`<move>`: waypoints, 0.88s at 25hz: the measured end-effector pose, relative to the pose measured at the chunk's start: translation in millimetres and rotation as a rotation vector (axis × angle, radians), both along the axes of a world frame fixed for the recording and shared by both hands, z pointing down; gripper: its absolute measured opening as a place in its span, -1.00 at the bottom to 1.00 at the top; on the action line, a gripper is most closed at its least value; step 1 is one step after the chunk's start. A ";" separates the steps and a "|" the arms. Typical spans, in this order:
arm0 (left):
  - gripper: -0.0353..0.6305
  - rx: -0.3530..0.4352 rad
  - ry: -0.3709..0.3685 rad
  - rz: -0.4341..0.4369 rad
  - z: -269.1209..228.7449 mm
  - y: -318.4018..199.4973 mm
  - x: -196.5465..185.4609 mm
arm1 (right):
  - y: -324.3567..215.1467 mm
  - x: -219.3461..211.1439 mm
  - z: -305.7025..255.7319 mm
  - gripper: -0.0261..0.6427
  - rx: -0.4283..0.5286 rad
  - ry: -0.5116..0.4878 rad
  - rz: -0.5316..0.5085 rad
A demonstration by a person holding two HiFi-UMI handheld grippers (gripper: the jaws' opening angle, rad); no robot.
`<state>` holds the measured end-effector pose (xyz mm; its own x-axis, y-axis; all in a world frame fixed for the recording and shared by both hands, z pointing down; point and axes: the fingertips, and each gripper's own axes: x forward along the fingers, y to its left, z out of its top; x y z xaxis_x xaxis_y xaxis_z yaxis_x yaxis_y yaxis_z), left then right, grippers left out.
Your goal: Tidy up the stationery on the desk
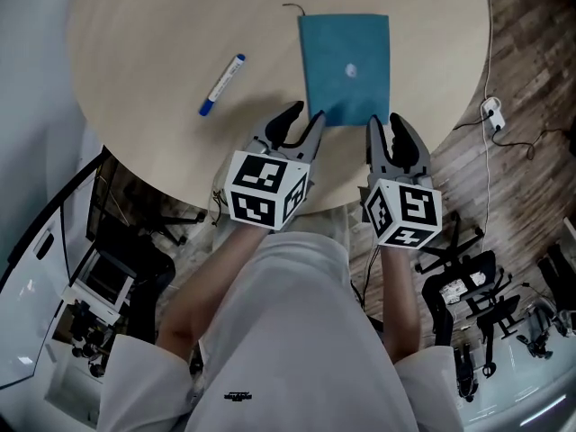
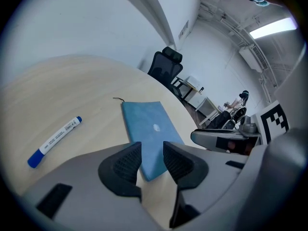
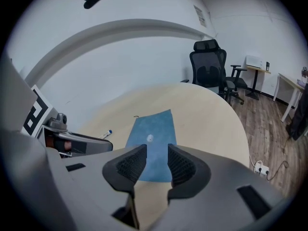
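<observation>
Both grippers, left and right, hover spread and empty by the near edge of the blue pouch on the table. I judge the pouch light, soft and floppy: pinch its near corners. The marker, lying apart to the left, looks stiff and may roll.

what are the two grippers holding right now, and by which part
Nothing is held. The left gripper and right gripper both have jaws apart and empty, by the near edge of the blue pouch; the marker lies untouched.
</observation>
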<state>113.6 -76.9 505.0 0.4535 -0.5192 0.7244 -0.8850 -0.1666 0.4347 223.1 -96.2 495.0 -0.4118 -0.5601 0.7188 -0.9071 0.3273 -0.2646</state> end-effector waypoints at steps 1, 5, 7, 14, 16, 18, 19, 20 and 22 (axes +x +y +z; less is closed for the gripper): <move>-0.49 -0.007 0.000 -0.001 5.3 -0.5 0.4 | -2.4 0.6 5.3 -0.52 -0.006 0.001 -0.004; -0.47 -0.027 0.002 -0.011 23.1 -2.3 2.4 | -11.5 3.4 23.8 -0.51 -0.021 0.016 -0.016; -0.46 -0.033 0.001 -0.020 30.6 -3.6 1.9 | -15.9 4.7 32.7 -0.48 -0.027 0.033 -0.025; -0.42 -0.069 0.001 -0.024 50.1 -1.5 7.2 | -16.3 1.9 59.2 -0.36 -0.091 0.063 -0.068; -0.41 -0.073 0.000 -0.031 54.3 -1.8 8.3 | -15.1 -0.2 63.6 -0.34 -0.109 0.060 -0.073; -0.41 -0.069 -0.002 -0.041 57.3 -2.6 8.3 | -14.1 -2.3 65.3 -0.33 -0.116 0.049 -0.066; -0.41 -0.067 -0.002 -0.045 57.8 -2.7 8.0 | -13.8 -3.0 65.0 -0.33 -0.116 0.044 -0.060; -0.41 -0.064 -0.002 -0.047 57.6 -2.6 7.9 | -13.8 -3.5 64.1 -0.33 -0.114 0.040 -0.053; -0.40 -0.059 -0.007 -0.045 56.6 -2.3 8.2 | -13.9 -3.6 61.9 -0.33 -0.109 0.038 -0.045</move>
<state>121.8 -79.2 561.5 0.4250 -0.4956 0.7575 -0.8943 -0.1007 0.4359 219.5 -110.1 556.9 -0.4064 -0.4593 0.7899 -0.9021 0.3390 -0.2670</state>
